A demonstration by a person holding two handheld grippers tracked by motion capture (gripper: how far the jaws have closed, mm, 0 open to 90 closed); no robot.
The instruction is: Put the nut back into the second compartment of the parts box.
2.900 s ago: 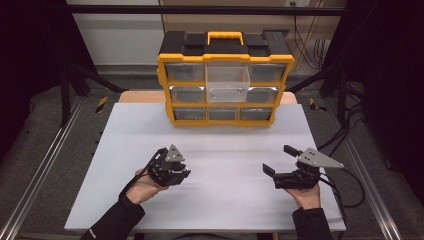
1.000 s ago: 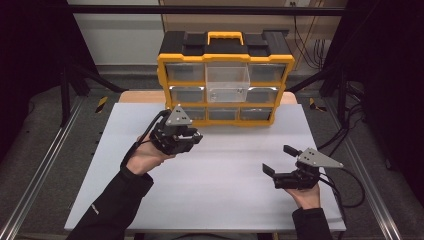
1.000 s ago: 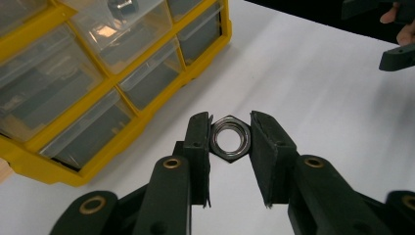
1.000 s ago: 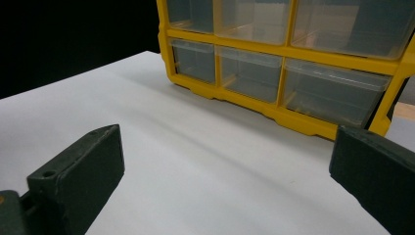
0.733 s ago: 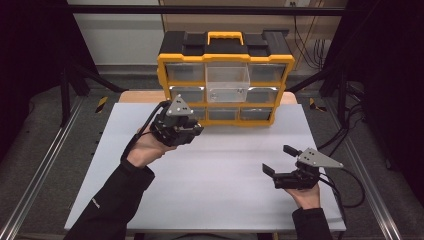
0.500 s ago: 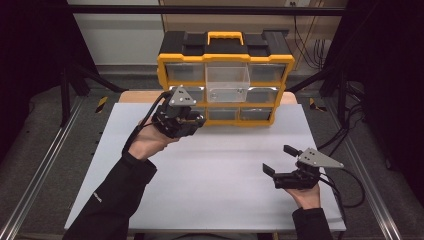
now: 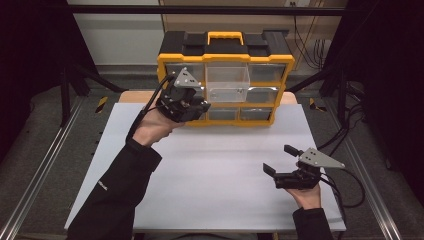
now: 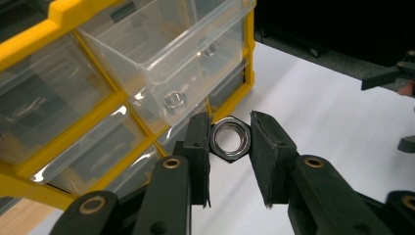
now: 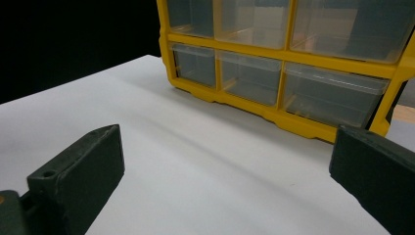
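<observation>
I see the left hand (image 7: 152, 127) raised off the white table (image 7: 220, 165), its forearm reaching forward so the left gripper (image 8: 230, 142) hangs just in front of the yellow drawer organizer (image 7: 225, 80), beside its pulled-out clear drawer (image 8: 166, 54). The pads are clamped on a steel hex nut (image 8: 230, 140), which sits right at the fingertips (image 8: 198, 137), pinched flat to flat, below the drawer's front edge. The nut stands on edge, its bore facing along the gripper toward its camera. Another nut (image 8: 174, 100) lies inside the drawer. The right gripper (image 7: 280, 162) rests low near the table's right front, its jaws apart and holding nothing, pointing toward the organizer.
</observation>
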